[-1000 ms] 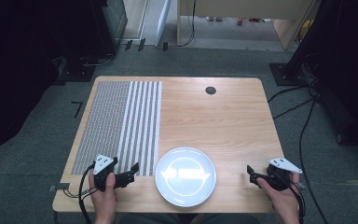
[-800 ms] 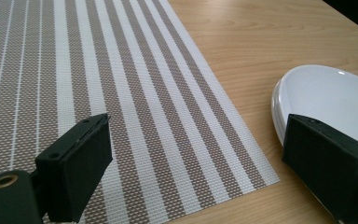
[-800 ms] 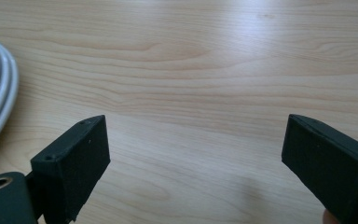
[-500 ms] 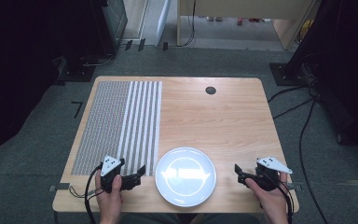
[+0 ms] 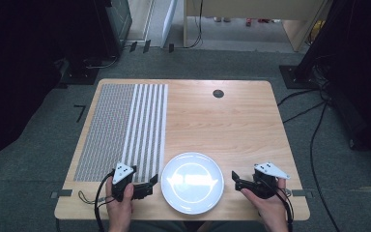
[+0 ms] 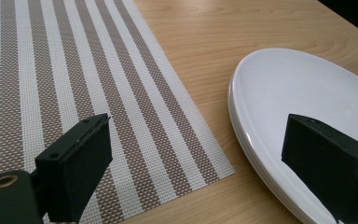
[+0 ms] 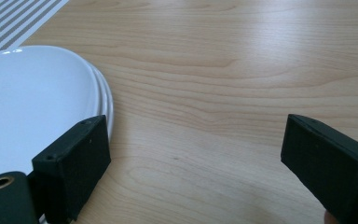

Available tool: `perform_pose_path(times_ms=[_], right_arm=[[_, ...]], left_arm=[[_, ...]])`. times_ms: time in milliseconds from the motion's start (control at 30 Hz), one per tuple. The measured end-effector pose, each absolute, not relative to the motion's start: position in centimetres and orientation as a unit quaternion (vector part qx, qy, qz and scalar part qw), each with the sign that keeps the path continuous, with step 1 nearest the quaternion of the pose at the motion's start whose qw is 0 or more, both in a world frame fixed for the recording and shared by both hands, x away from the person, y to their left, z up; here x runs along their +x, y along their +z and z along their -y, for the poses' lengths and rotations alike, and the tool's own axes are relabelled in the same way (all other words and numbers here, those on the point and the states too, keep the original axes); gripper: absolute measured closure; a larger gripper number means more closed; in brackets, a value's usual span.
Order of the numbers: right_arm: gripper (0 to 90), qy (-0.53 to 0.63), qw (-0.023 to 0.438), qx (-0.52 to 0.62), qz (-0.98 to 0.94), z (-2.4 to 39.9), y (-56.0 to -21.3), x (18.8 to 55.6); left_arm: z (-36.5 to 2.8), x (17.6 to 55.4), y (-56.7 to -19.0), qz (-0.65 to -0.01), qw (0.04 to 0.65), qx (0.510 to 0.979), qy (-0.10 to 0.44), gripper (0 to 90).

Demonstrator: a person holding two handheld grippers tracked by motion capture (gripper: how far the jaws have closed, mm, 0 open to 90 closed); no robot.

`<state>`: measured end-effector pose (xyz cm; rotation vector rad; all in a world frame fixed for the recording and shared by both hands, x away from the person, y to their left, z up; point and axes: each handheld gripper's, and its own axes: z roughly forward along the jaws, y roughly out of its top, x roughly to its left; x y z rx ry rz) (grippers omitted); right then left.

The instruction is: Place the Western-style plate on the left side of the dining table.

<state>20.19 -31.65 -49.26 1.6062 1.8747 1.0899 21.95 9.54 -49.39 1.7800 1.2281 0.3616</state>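
Observation:
A stack of white plates (image 5: 192,181) sits on the wooden table (image 5: 232,130) near its front edge. My left gripper (image 5: 151,182) is just left of the stack, open, its jaws pointing at the rim. In the left gripper view my left gripper (image 6: 205,170) has one jaw over the striped placemat (image 6: 51,70) and the other over the plates' (image 6: 298,93) edge. My right gripper (image 5: 235,179) is a short way right of the stack, open and empty; its jaws have just been closing slightly. In the right gripper view my right gripper (image 7: 200,168) frames bare wood, with the plates (image 7: 28,102) at left.
The brown and white striped placemat (image 5: 125,125) covers the table's left part. A small black round grommet (image 5: 218,93) sits near the far edge. Cables and dark equipment lie on the floor around the table.
Both hands have come inward toward the plates: the left gripper moved right, and the right gripper moved left by more.

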Motion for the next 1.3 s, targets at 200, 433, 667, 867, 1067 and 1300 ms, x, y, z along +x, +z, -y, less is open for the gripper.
perform_pose_path(times_ms=[200,433,667,867,1067,1300], right_arm=[[15.5,0.393,0.221,0.584,-0.675,30.8,-49.4,20.1],[17.7,0.391,0.223,0.582,-0.678,30.0,-49.4,20.0],[20.7,0.39,0.223,0.576,-0.683,29.1,-49.6,19.8],[27.2,0.392,0.233,0.569,-0.684,28.4,-49.8,19.7],[39.4,0.405,0.235,0.555,-0.687,28.0,-50.0,19.5],[58.2,0.426,0.204,0.526,-0.707,27.3,-50.3,19.3]], left_arm=[[-9.1,21.8,-49.4,-0.494,0.459,0.724,0.144,8.4],[-8.6,21.7,-49.4,-0.49,0.458,0.729,0.141,8.4],[-8.2,21.6,-49.5,-0.486,0.458,0.732,0.134,8.4],[-7.7,21.5,-49.6,-0.479,0.458,0.738,0.127,8.4],[-7.3,21.4,-49.4,-0.469,0.463,0.743,0.12,8.4],[-6.6,21.5,-49.5,-0.457,0.457,0.756,0.104,9.1]])
